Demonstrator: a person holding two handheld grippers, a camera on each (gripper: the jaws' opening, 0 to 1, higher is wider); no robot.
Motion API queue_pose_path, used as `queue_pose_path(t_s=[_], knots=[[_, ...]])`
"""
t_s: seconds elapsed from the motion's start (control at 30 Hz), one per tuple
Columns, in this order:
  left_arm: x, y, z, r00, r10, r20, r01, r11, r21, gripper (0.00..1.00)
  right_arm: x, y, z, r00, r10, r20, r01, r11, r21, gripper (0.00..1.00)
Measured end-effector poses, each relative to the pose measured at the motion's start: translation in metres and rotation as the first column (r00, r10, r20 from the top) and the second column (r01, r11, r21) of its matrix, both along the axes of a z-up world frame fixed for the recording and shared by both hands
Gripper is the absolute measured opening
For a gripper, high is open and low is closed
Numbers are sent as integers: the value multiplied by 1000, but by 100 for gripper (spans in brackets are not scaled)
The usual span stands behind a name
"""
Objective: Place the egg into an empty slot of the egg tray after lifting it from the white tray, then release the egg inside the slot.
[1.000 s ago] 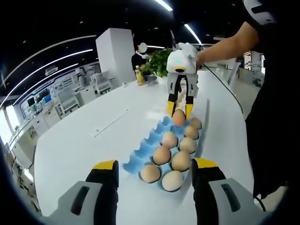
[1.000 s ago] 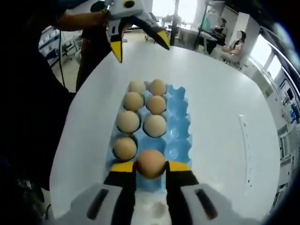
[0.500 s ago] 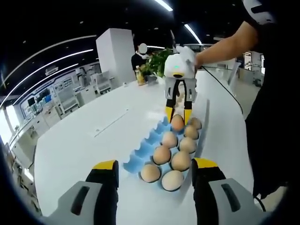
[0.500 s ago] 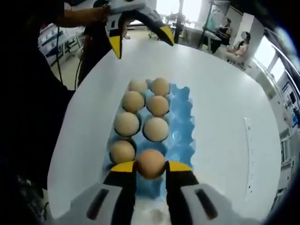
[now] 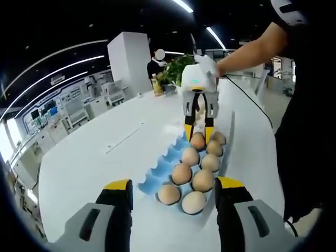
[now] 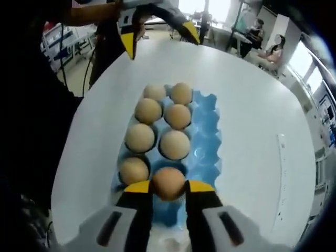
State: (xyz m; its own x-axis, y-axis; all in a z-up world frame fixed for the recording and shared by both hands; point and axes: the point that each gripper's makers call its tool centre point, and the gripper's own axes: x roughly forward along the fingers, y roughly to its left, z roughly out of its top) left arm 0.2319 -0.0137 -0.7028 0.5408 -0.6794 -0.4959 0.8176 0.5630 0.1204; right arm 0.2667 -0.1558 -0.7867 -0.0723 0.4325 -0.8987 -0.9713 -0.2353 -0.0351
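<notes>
While right gripper (image 6: 168, 185) clenches egg (image 6: 168, 183), blue egg tray (image 6: 209, 137) holds seven; left gripper (image 5: 173, 188) spread.

A long white table (image 5: 94, 157) stands under ceiling light strips (image 5: 184, 5), beside a white pillar (image 5: 128, 63).

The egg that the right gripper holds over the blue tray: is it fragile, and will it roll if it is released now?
The egg looks like a thin-shelled real one, so it probably cracks under a hard squeeze from the right gripper. Smooth and round, it would likely roll on a flat surface. Released here, the cupped slots of the blue egg tray should catch it.
</notes>
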Motion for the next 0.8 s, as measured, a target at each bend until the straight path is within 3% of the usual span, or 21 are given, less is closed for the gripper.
queue_pose_path(t_s=[0.37,0.8], knots=[[0,-1,-2,1000,-2,-7,2,1000,3,64,1,5,-5,999,32,4,-32,999,-28,24],[1,-1,-1,1000,-1,0,1,1000,4,64,1,6,-7,999,13,-51,-14,1000,-26,25]])
